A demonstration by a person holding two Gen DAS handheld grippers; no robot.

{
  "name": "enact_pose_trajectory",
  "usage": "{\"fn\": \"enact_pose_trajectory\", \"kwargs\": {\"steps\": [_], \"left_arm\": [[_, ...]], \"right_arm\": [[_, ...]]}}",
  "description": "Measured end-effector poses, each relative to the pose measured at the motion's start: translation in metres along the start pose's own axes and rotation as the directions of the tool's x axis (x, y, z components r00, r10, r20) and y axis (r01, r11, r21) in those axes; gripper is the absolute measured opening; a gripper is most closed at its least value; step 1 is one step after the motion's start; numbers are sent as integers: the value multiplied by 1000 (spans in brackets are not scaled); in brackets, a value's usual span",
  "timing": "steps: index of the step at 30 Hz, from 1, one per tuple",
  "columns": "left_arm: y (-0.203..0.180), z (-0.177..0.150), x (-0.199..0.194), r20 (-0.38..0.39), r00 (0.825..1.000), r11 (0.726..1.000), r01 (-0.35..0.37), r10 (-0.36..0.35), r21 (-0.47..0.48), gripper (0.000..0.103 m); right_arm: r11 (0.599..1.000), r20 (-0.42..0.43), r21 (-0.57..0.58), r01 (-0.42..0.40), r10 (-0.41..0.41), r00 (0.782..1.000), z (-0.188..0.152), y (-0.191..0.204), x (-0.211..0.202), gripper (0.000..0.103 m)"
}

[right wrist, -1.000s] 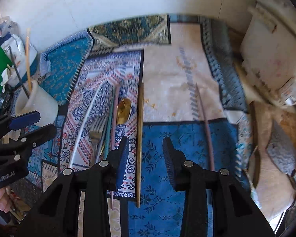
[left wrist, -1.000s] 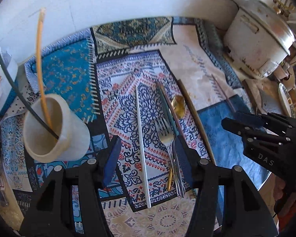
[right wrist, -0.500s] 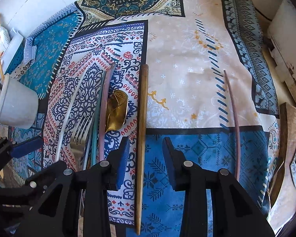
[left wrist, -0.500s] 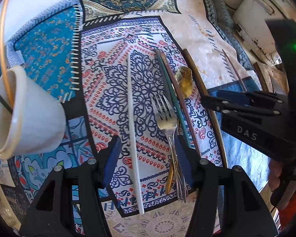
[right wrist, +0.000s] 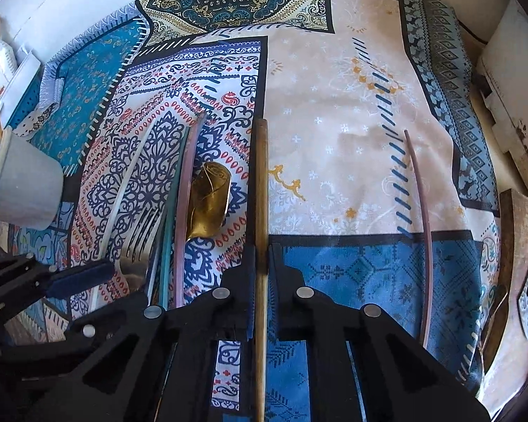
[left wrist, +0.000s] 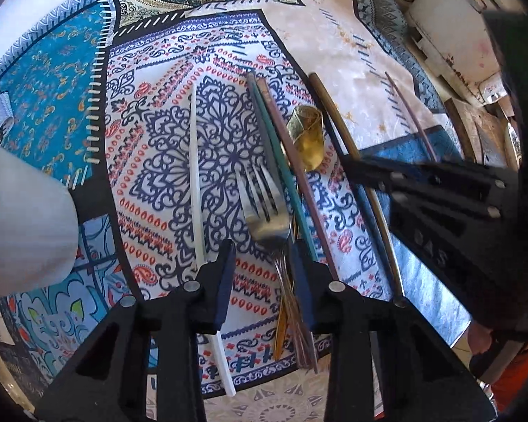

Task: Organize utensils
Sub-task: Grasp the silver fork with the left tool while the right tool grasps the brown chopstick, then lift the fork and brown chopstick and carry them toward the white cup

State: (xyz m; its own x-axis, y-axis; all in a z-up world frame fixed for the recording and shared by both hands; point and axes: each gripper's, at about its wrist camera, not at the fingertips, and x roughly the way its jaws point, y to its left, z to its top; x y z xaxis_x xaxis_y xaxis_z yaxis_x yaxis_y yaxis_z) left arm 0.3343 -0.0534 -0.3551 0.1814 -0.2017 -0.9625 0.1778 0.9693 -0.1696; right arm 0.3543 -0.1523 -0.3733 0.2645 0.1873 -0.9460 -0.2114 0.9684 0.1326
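- The brown wooden chopstick (right wrist: 261, 190) lies lengthwise on the patterned tablecloth (right wrist: 334, 112), and the right gripper (right wrist: 261, 281) has its two pads pressed against it from either side; its near end runs under the gripper body and out of view.
- Just left of it lie a gold spoon (right wrist: 207, 204), a pink chopstick (right wrist: 184, 211) and a teal chopstick (right wrist: 167, 246), bunched so closely that their handles are hard to separate.
- The left gripper (left wrist: 262, 281) hangs with its fingers apart, straddling the neck of the silver fork (left wrist: 264, 207); whether the pads touch the cloth cannot be told.
- A white chopstick (left wrist: 197, 190) passes behind the left finger.
- Another pink chopstick (right wrist: 422, 232) lies well apart to the right.
- A white cup (right wrist: 21, 183) stands at the left, cut off by the left-wrist view's edge.
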Motion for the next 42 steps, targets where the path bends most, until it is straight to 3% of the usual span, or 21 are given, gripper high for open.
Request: {"fn": "enact_pose_trajectory", "kwargs": {"steps": [16, 29, 42], "left_arm": [[-10, 29, 20, 11, 1000, 1000, 5, -5, -16, 25], [-11, -4, -38, 119, 993, 999, 9, -13, 31, 25], [-30, -24, -99, 265, 964, 995, 0, -27, 100, 24]], "right_arm": [[996, 74, 79, -43, 38, 997, -21, -21, -35, 7], [995, 169, 90, -41, 25, 985, -21, -15, -71, 7], [993, 290, 110, -41, 7, 957, -28, -5, -119, 7]]}}
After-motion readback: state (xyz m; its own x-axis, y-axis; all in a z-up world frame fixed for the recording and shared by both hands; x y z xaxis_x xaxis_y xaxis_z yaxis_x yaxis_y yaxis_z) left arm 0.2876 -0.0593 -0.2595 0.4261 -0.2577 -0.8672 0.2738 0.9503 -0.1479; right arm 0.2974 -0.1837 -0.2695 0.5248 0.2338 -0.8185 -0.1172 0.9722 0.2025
